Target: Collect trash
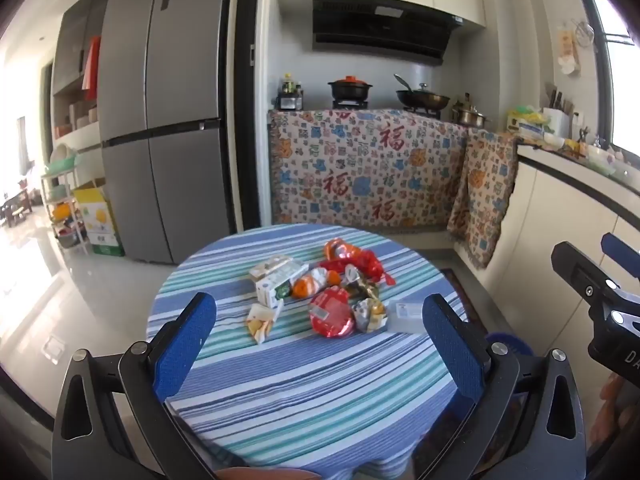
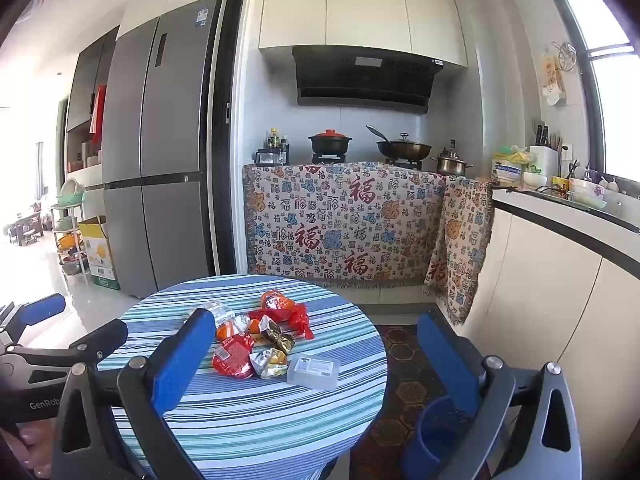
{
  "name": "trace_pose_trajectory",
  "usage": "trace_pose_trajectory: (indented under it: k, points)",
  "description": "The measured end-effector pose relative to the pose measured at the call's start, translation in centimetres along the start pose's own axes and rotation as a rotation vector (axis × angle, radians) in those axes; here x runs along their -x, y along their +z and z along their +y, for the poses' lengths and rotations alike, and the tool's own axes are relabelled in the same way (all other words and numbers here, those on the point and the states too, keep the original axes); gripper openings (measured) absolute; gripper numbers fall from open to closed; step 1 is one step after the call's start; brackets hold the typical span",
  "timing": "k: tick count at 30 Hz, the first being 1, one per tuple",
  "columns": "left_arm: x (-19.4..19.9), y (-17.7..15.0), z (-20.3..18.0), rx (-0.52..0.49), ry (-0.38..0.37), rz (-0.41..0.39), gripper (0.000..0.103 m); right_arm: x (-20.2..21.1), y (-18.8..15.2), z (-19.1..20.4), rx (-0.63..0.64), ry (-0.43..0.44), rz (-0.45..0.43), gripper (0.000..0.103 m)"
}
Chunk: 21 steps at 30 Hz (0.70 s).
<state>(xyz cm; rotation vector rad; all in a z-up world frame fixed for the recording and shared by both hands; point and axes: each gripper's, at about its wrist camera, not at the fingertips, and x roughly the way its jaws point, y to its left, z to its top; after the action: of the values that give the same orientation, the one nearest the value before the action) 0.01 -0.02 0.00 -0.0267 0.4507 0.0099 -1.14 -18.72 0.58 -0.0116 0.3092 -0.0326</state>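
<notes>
The left tool (image 1: 320, 336) and the right tool (image 2: 316, 364) both hang with jaws spread wide and nothing between the blue pads, each aimed slightly downward at a round table (image 1: 304, 400) under a blue-and-green striped cloth in a home kitchen. The trash (image 1: 320, 296) lies in a loose heap on the table's middle, apart from both tools. Only the right wrist view shows the clear plastic box (image 2: 314, 370) plainly, lying flat on the heap's near right edge with its long side running roughly left to right; from the left wrist it is a pale, washed-out patch. Only the left wrist view shows the crumpled white carton (image 1: 276, 284) on the heap's left, its long axis slanting away to the right; in the other view a blue pad covers it. A blue bin (image 2: 436, 436) stands on the floor right of the table, partly hidden behind the right tool's finger. Wrapper labels are too blurred to read. The table's near edge is cut off.
</notes>
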Motion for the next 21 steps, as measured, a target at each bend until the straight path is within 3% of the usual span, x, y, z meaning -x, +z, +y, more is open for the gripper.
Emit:
trace_pose_trajectory:
  k: [21]
  points:
    - [-0.01,0.00,-0.01,0.000,0.000,0.003,0.103,-0.07,-0.07,0.21,0.001,-0.008,0.005,0.103]
